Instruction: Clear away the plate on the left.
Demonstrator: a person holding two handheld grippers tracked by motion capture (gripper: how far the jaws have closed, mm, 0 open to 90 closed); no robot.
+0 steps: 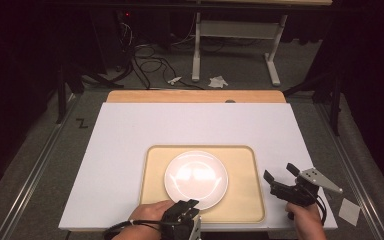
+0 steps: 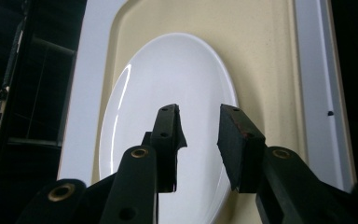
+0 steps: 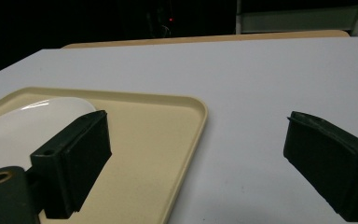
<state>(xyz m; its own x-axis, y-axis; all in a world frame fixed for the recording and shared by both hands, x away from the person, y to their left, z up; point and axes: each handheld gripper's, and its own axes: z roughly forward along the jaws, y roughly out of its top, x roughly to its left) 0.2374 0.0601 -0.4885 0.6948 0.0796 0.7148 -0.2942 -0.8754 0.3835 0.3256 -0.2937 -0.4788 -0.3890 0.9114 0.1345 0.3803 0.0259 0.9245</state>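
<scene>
Left gripper (image 1: 192,204) at 6 o'clock of the round glossy white plate (image 1: 196,179), held in a hand (image 1: 150,212) entering from the bottom edge; fingers (image 2: 165,135) parted by a modest gap, hovering over the plate's near rim with nothing between them, contact with the rim not clear.

Plate lying flat in the middle of the shallow cream rectangular tray (image 1: 240,165), bare tray floor showing on all sides. Tray resting on the white-topped bench (image 1: 130,135), toward its near edge, a wooden strip (image 1: 195,96) running along the far edge at 12 o'clock.

Right gripper (image 1: 280,176) at 3 o'clock of the tray, just off its right rim above the white bench top, gripped by the other hand (image 1: 305,215); fingers (image 3: 74,158) spread wide and empty, one over the tray's corner, the other over bare bench.
</scene>
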